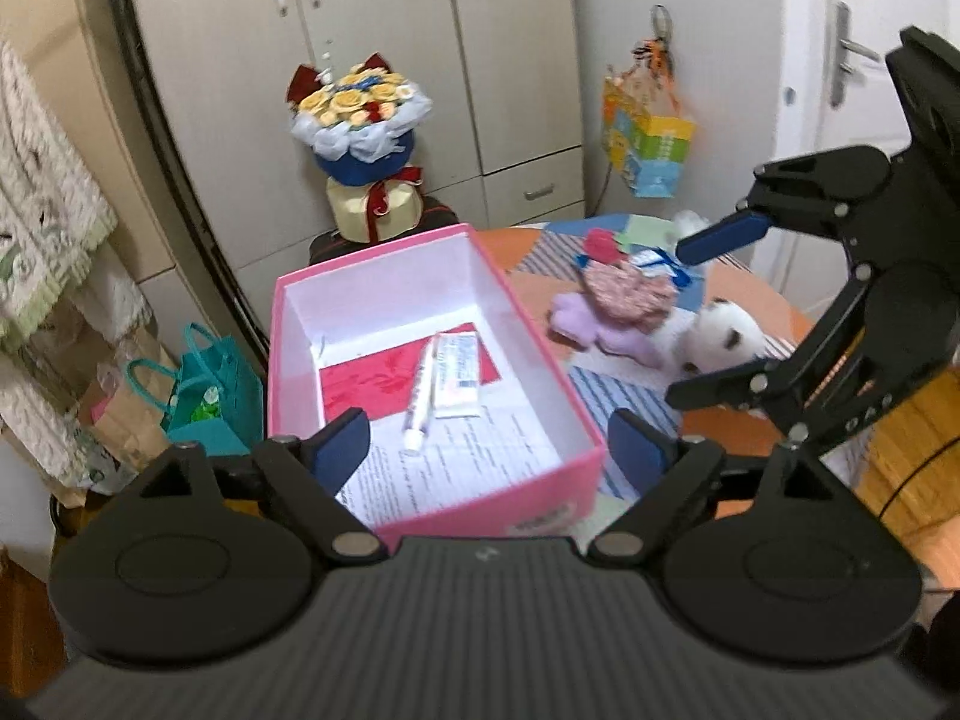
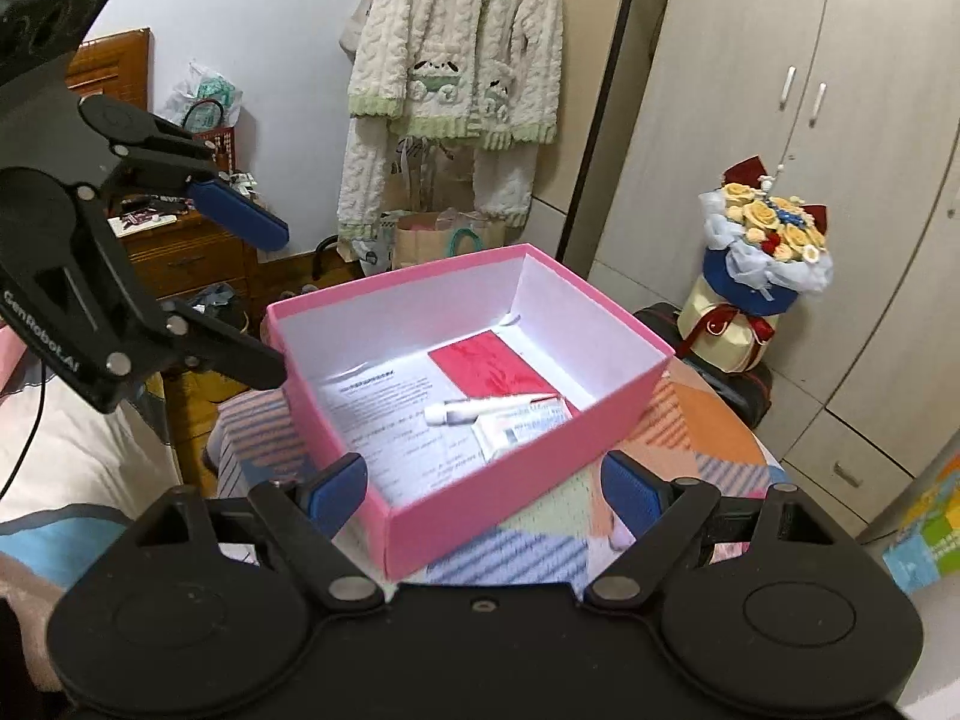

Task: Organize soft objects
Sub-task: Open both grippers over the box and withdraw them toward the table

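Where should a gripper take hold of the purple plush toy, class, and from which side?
Grip the purple toy across its soft middle, coming from above. It lies flat on the table, so the fingers can close on either side. The white toy lies close on its right, so stay left of it.

Both grippers spread wide, unladen.

A purple toy and a white toy lie side by side, right of the open pink box.
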{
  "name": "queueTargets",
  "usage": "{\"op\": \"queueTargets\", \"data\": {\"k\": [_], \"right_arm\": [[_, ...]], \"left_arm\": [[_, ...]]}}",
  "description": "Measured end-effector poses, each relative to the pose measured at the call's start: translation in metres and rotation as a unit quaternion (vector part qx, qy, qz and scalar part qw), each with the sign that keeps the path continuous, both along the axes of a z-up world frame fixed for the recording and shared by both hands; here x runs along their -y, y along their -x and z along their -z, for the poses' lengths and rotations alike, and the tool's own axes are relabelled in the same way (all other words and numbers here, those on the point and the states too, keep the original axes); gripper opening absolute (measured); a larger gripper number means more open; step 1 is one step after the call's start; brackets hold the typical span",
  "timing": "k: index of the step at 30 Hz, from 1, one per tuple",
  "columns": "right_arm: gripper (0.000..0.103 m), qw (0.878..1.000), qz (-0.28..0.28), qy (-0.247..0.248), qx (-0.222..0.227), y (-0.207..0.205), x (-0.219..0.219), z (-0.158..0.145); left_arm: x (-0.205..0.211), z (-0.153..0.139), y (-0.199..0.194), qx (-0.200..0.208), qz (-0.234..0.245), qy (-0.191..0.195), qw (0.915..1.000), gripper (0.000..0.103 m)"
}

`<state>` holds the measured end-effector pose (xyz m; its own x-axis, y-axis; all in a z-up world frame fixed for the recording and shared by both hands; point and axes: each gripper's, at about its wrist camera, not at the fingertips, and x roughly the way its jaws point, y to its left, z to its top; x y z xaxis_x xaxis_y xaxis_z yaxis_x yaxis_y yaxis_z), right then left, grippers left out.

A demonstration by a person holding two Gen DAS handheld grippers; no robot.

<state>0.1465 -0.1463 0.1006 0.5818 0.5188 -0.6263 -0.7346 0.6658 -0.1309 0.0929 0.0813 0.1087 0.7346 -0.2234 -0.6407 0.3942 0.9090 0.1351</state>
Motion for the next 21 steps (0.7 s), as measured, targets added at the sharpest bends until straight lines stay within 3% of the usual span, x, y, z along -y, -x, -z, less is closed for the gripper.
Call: {"op": "queueTargets", "data": {"k": [11,17,21], "right_arm": [[0.09,0.998,0.037,-0.058,0.014,0.054,0.063,0.025],[0.091,0.997,0.069,-0.039,0.026,0.067,0.092,0.044],[0.09,0.994,0.094,-0.057,0.026,0.066,0.117,0.056]], "left_arm": [[0.053,0.029,0.038,-0.034,0.054,-0.014,0.9978,0.091],[0.088,0.046,0.045,-0.043,0.077,-0.034,0.9955,0.091],[0.111,0.057,0.038,-0.061,0.088,-0.044,0.9932,0.094]]}}
